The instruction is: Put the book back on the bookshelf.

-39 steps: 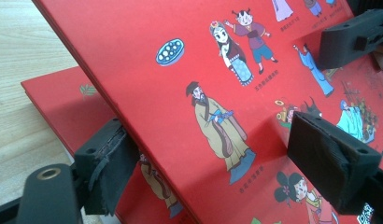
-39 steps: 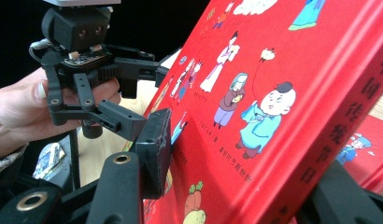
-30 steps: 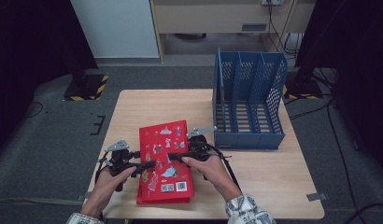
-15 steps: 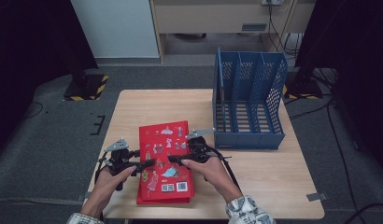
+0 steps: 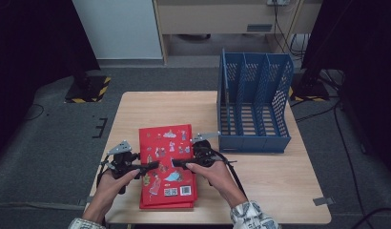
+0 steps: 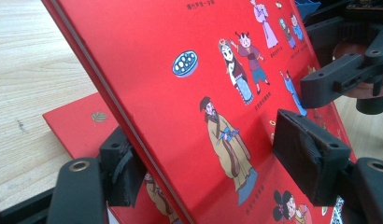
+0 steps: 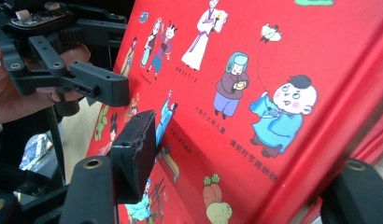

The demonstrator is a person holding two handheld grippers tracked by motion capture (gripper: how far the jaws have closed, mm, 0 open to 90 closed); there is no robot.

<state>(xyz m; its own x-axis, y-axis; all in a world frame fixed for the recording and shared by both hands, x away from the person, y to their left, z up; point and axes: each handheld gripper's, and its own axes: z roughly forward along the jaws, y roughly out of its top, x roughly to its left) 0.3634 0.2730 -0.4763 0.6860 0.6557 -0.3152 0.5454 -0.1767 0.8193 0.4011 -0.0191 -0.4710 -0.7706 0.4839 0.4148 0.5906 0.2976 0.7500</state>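
Closed further on the top red book with the left gripper, jaws straddling its raised edge, contact unclear. Straddled the opposite edge with the right gripper, half-wide. Lay on a second red book, at seven o'clock from the blue file rack.

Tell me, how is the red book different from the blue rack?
The red book has cartoon people on its cover; the blue rack is plain, with walls full of little holes. The red book lies low near the person's edge; the blue rack stands tall at the far right. The red book is closed; the blue rack is open on top, its slots empty. Both are at the same wooden table.
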